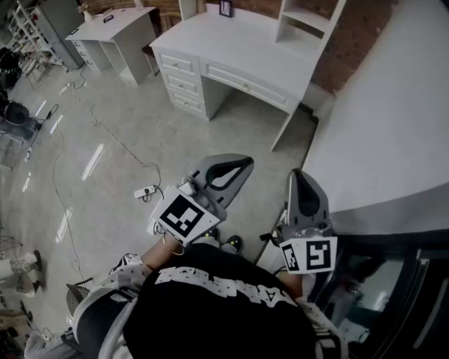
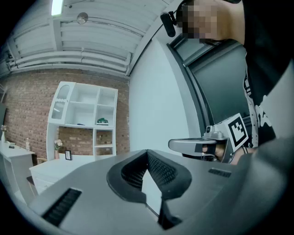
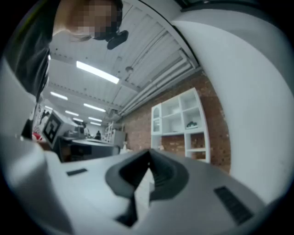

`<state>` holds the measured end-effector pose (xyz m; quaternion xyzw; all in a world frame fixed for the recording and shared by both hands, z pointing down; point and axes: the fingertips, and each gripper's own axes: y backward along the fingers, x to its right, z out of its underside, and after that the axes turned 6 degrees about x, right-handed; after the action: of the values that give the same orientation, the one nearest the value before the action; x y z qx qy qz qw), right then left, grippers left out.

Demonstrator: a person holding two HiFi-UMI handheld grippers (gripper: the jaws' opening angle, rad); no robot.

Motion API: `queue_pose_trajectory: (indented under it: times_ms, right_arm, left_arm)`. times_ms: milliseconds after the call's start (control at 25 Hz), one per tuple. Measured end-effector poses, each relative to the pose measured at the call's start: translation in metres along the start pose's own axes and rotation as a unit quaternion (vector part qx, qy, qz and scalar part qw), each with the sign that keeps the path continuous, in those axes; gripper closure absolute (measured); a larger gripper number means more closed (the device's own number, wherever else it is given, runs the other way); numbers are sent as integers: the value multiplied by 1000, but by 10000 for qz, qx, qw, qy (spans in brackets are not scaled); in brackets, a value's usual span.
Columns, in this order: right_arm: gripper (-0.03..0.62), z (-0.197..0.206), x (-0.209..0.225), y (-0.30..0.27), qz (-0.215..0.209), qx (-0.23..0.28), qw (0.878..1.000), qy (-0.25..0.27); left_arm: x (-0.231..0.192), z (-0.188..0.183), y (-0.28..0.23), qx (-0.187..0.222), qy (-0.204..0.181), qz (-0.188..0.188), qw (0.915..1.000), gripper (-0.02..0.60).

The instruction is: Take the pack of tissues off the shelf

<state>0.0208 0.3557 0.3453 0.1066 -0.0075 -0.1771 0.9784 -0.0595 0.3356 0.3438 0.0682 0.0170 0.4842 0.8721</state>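
Task unstarted | left gripper, right gripper: fingers together, empty | shelf well apart, nothing taken yet

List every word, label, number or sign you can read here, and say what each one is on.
Nothing here reads for certain.
The white print on the black shirt: upside down and creased, not legible.
The marker cube of the left gripper: black-and-white square pattern, no letters.
The marker cube of the right gripper: same kind of pattern.
The small frame on the white desk: too small to read.
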Motion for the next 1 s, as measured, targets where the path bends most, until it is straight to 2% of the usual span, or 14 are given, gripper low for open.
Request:
queue_pose_trajectory:
  times_ms: [320,720,880,1000]
  right_arm:
    - [563,-6,6,-1,2,181,9996,-219]
    - [562,-4,10,2,-299,177,9991,-251]
    - [562,-6,15,9,-343,204,9988,-282]
    - [562,-8,25,11,-335,223,9986,-341]
  left_arm:
    - [1,0,-1,-142,-73,-43,9999,549]
    - [-2,4,-6,-279,-323,-373,9984,549]
    - [-4,-1,-7,-272,-507,-537,9969,549]
    - [-1,-3,-15,-294,-494,-588,9966,549]
